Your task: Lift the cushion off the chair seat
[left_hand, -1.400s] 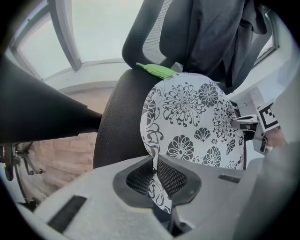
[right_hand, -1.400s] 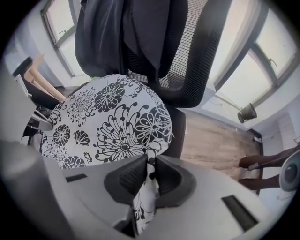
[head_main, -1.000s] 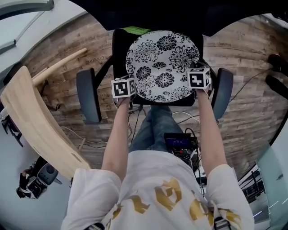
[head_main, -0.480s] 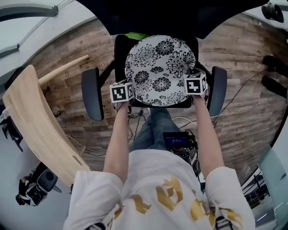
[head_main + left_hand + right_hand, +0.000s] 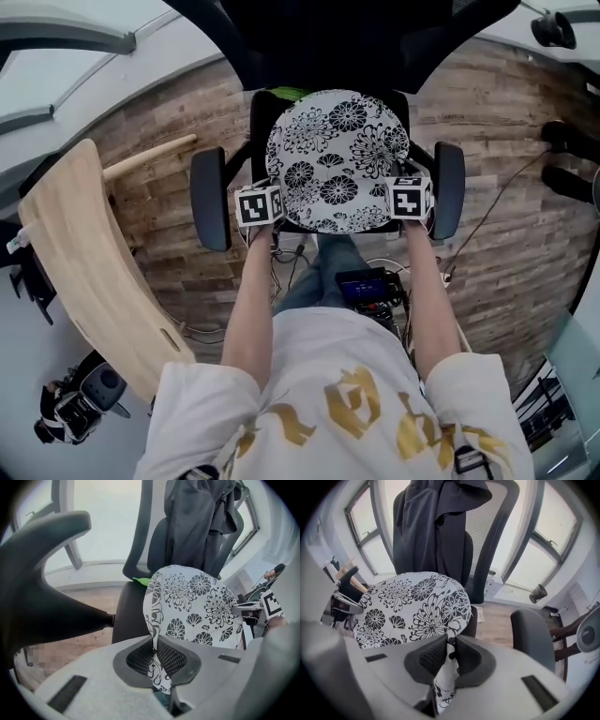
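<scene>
A round white cushion (image 5: pixel 336 159) with black flower print hangs above the black office chair's seat (image 5: pixel 258 117). My left gripper (image 5: pixel 265 217) is shut on the cushion's near left edge, and the fabric (image 5: pixel 153 660) is pinched between its dark pads. My right gripper (image 5: pixel 409 208) is shut on the near right edge, with a fold of the cloth (image 5: pixel 449 663) between its pads. In the left gripper view the cushion (image 5: pixel 197 606) tilts up in front of the chair back (image 5: pixel 154 541). The right gripper view shows the cushion (image 5: pixel 417 606) held clear of the seat.
The chair's two armrests (image 5: pixel 208 199) (image 5: pixel 448 189) flank my grippers. A dark jacket (image 5: pixel 433 522) hangs over the chair back. A curved wooden board (image 5: pixel 89 272) lies on the floor at the left. Cables (image 5: pixel 384 248) and a small device (image 5: pixel 367 288) lie on the wood floor below.
Both grippers have risen with the cushion held between them, and the cushion has come up off the seat. The head view has shifted, so the chair sits lower in the picture.
</scene>
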